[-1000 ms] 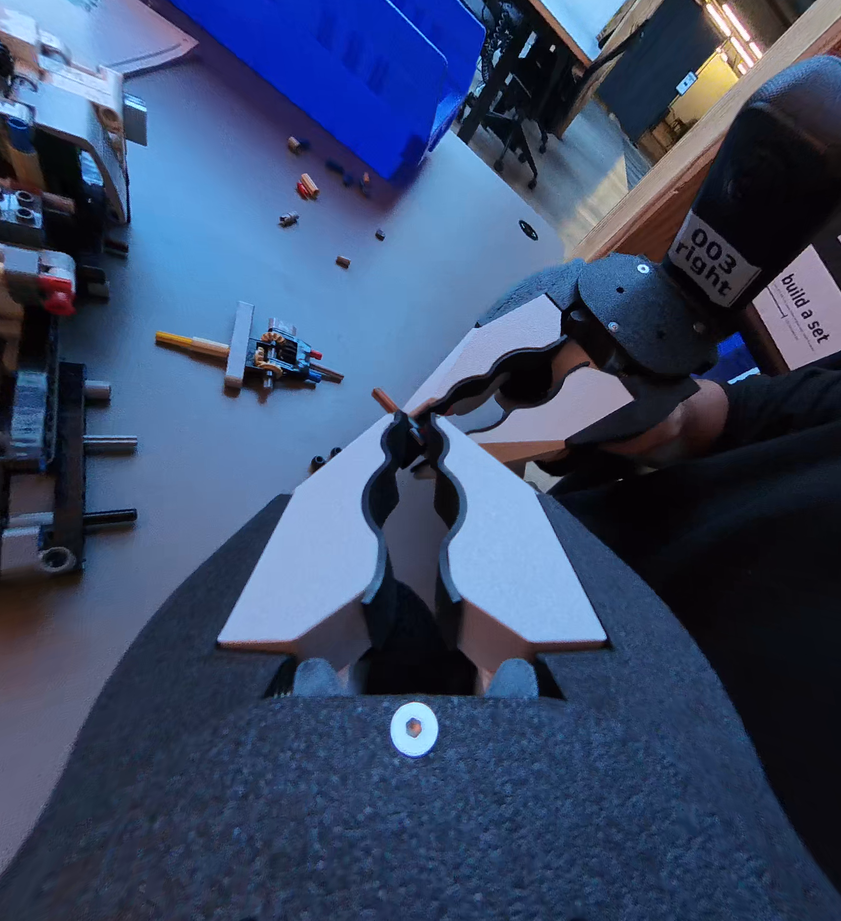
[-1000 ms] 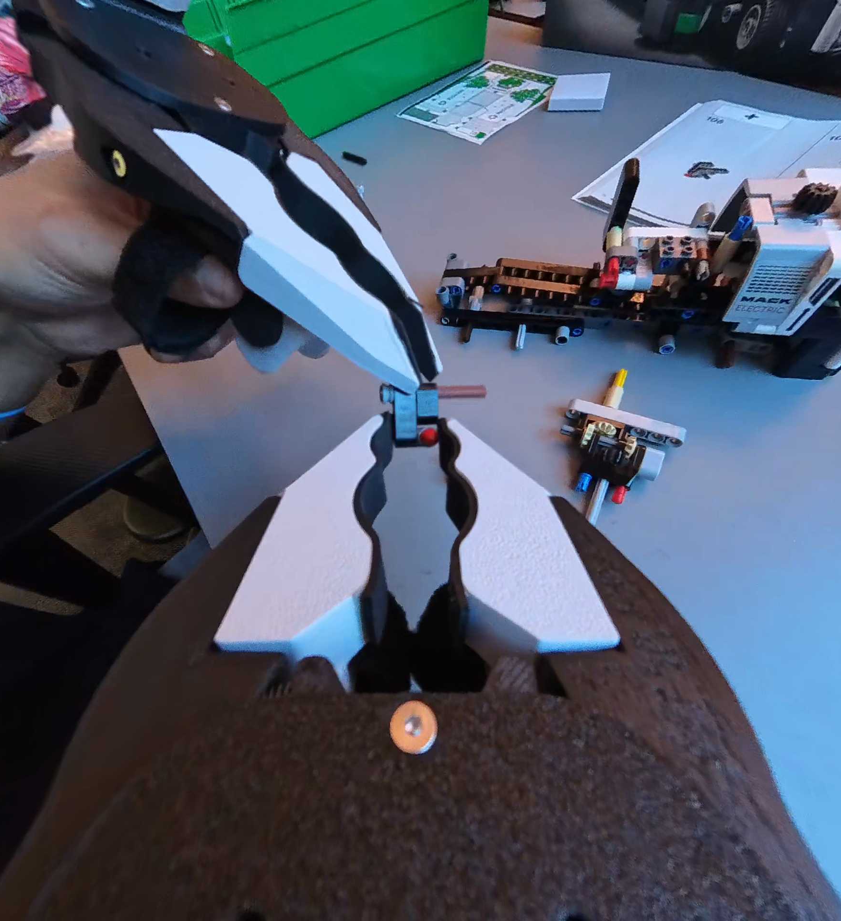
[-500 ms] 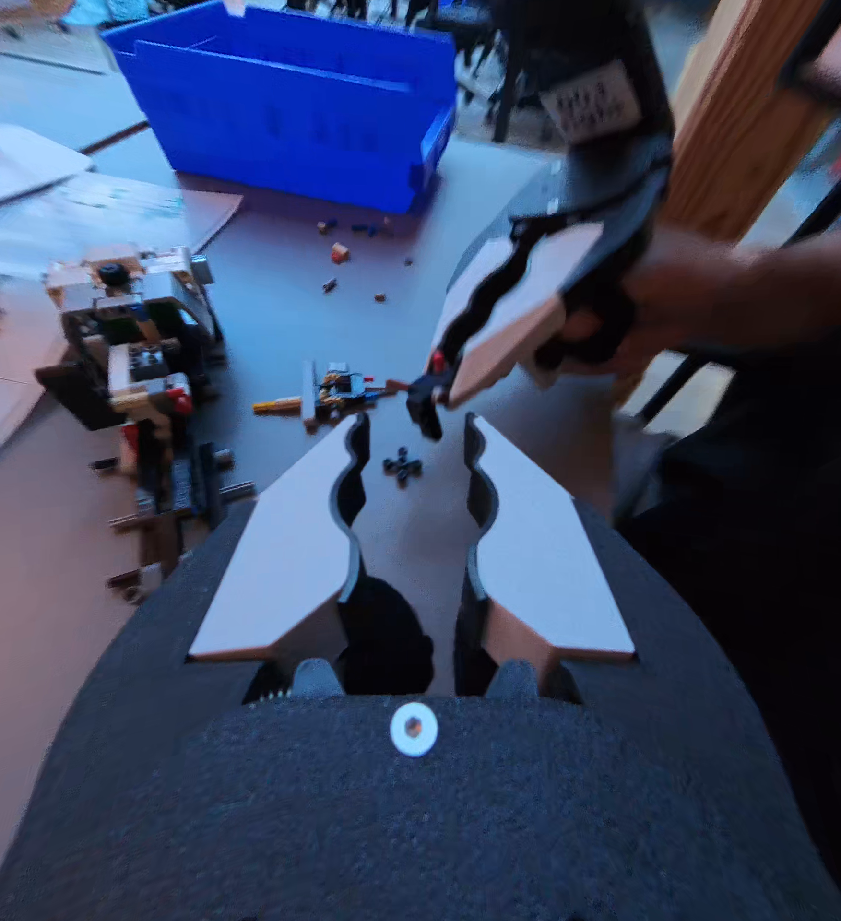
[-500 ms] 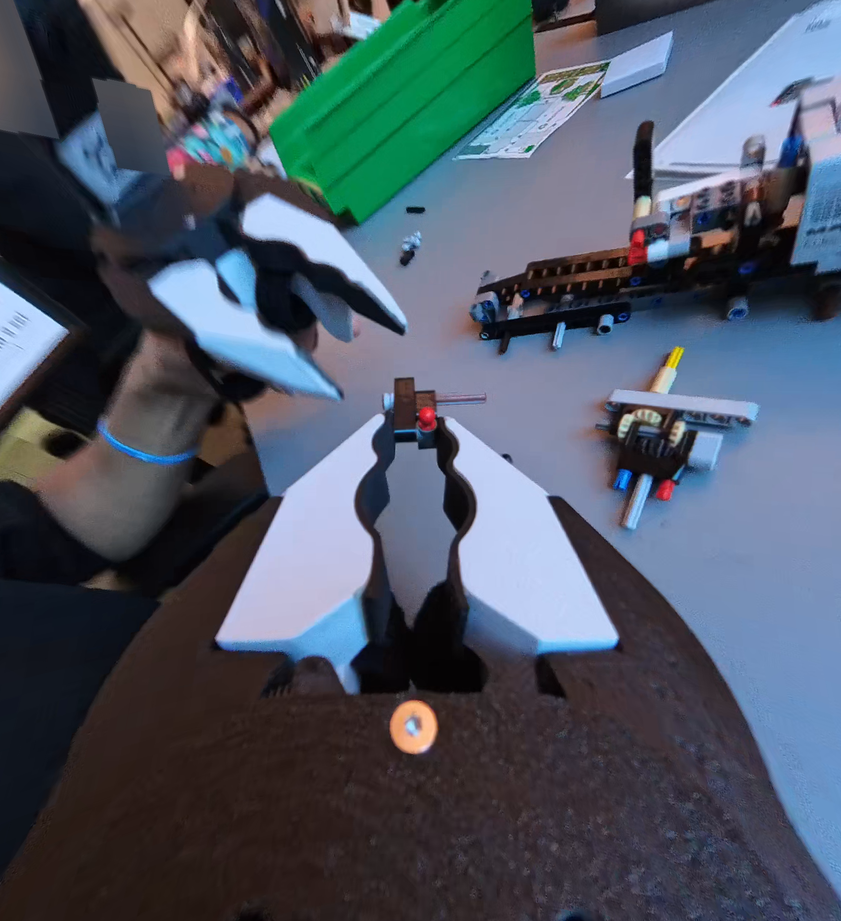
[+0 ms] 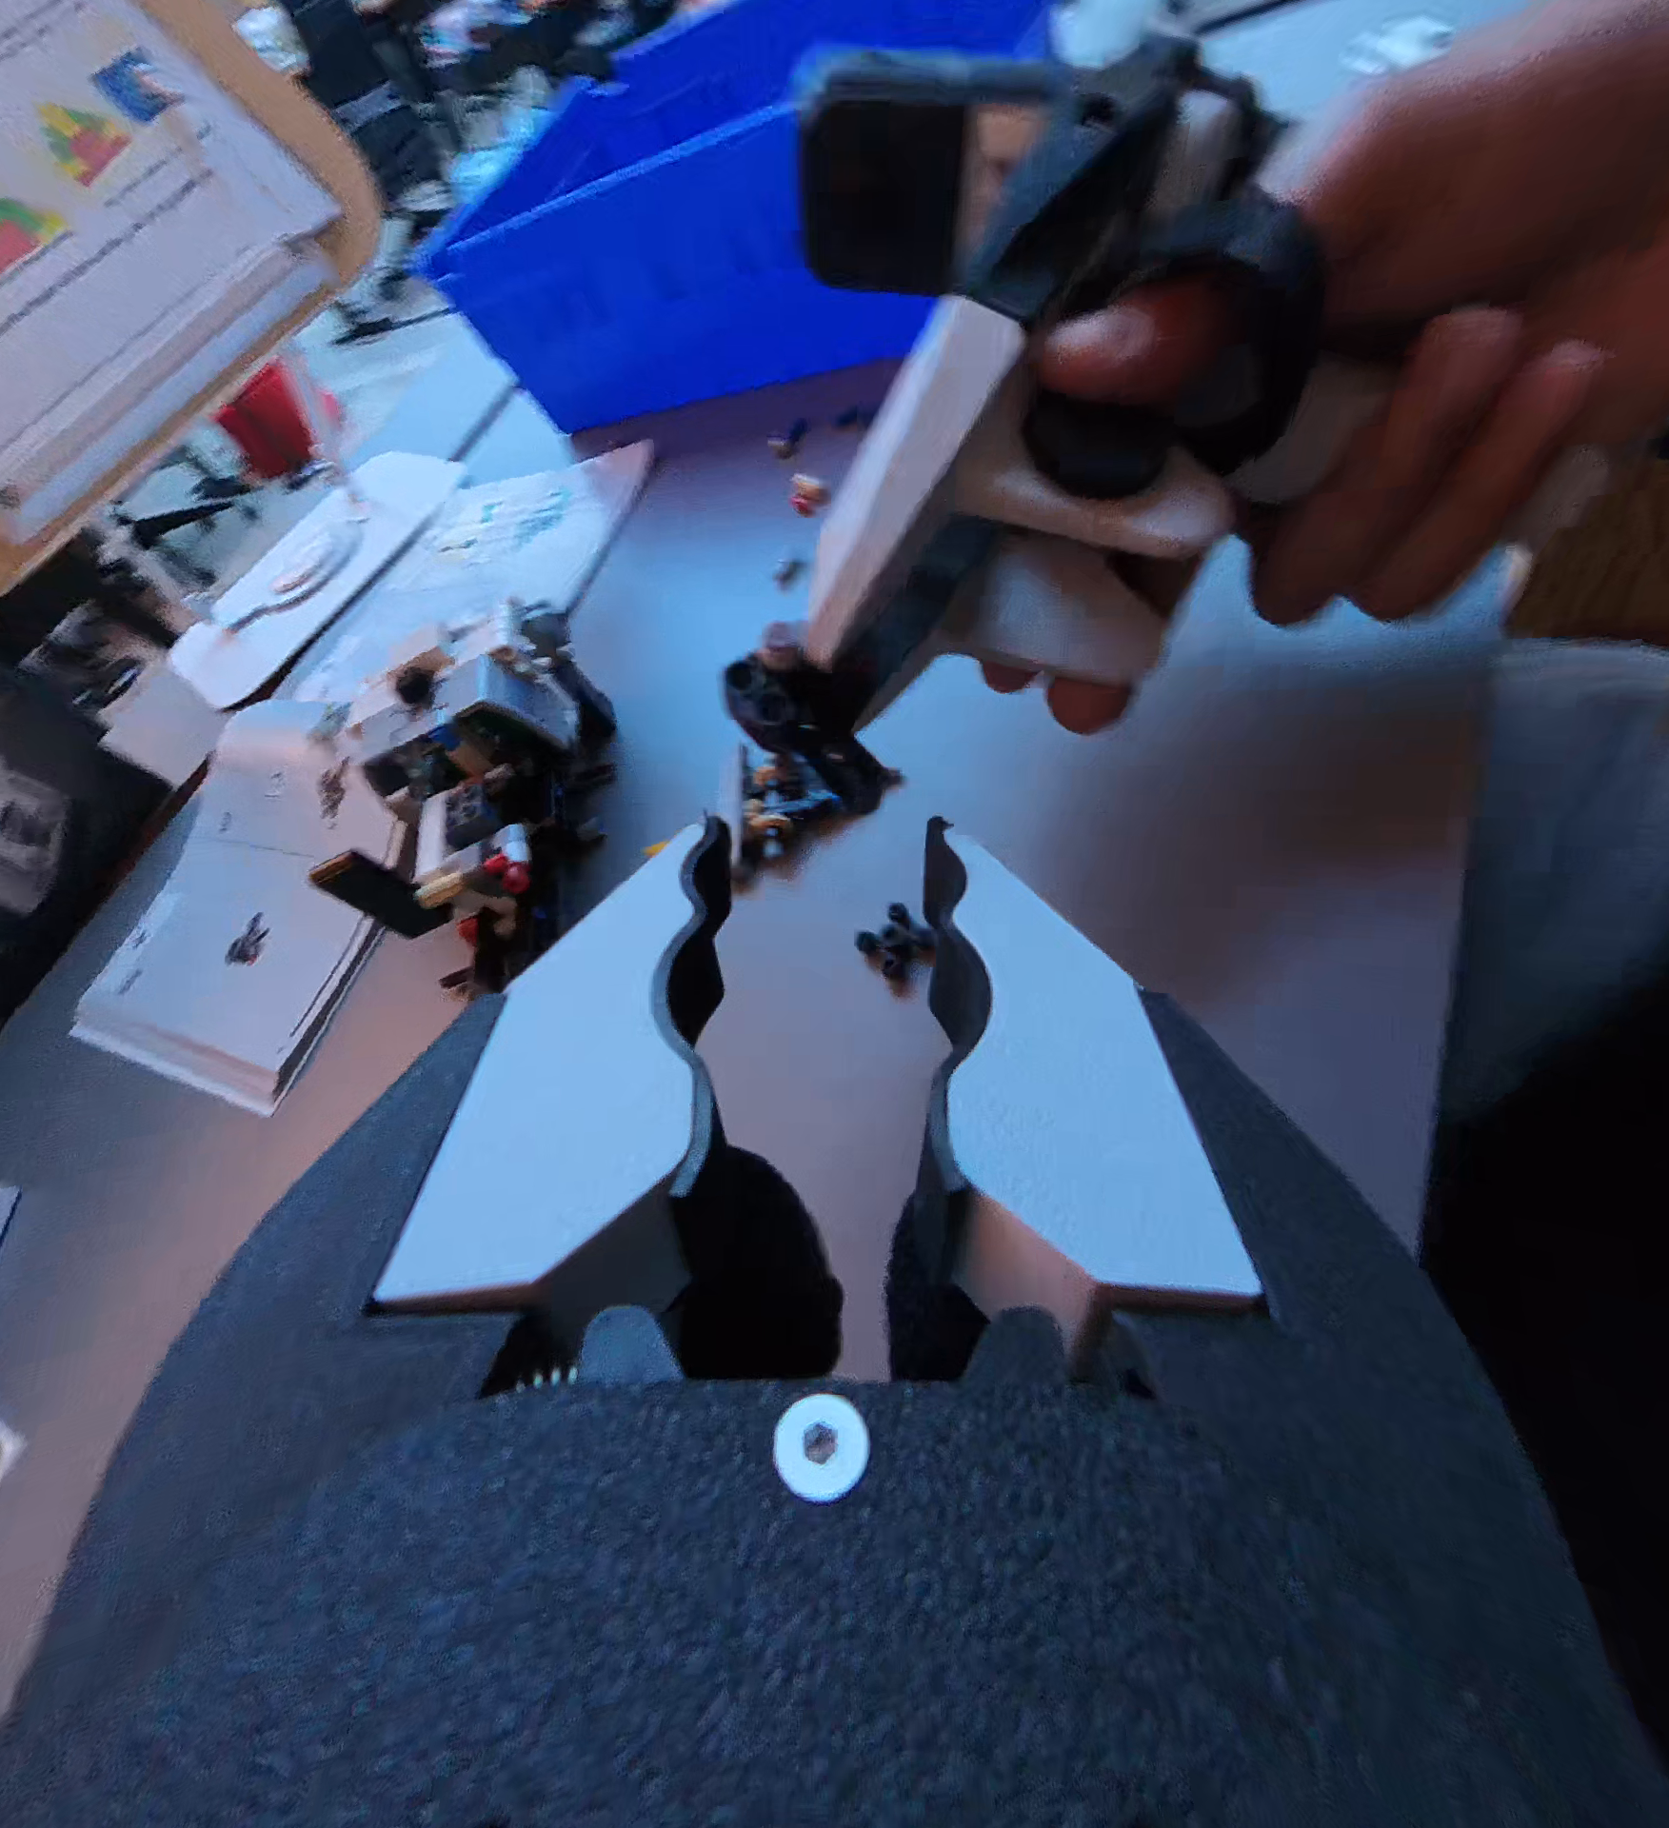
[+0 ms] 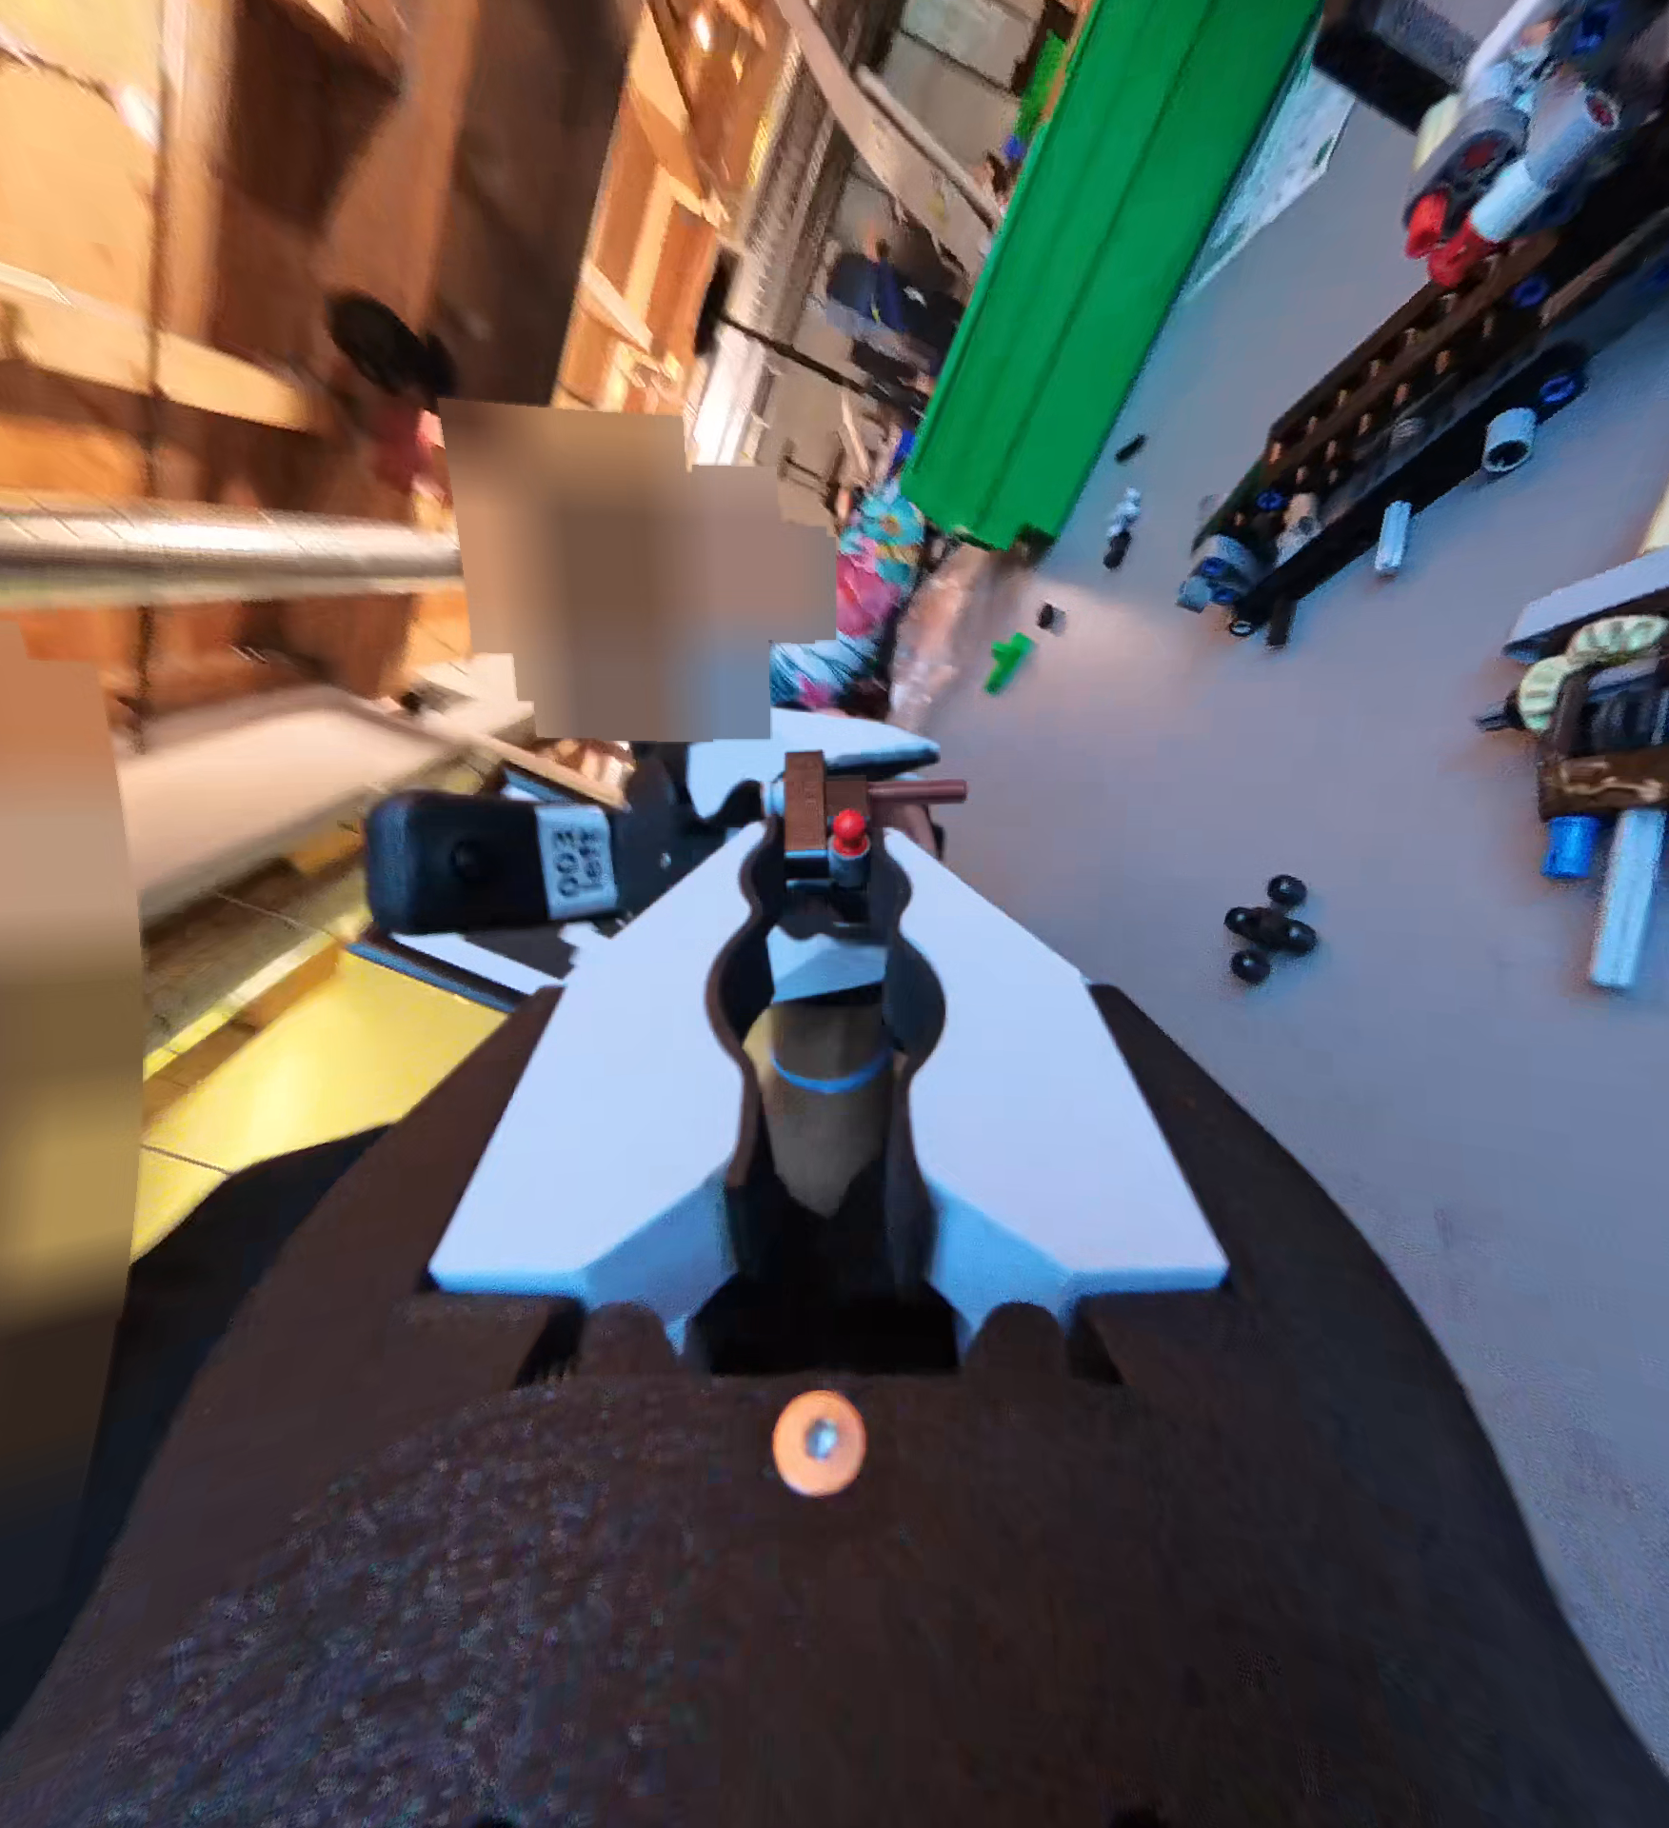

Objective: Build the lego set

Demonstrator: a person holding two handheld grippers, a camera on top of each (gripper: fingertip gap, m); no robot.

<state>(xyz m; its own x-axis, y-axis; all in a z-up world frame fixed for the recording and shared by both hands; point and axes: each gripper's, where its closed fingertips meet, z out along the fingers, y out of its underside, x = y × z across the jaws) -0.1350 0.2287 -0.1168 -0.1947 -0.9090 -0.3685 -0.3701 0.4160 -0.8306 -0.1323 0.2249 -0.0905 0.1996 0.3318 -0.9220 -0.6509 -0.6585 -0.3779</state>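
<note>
Left wrist view: the left gripper [image 5: 825, 861] is held spread and empty above the tabletop [image 5: 1206, 890], black pins [image 5: 894, 940] just beside one finger. Right wrist view: a small lego piece [image 6: 825, 826] (red-knobbed, brown axle) is pinched at the tips of the right gripper [image 6: 825, 861], raised off the tabletop.

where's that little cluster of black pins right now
The black pins lie loose on the grey table, just inside the open left gripper's right fingertip. In the right wrist view they sit below-left of the small gear subassembly.
</note>
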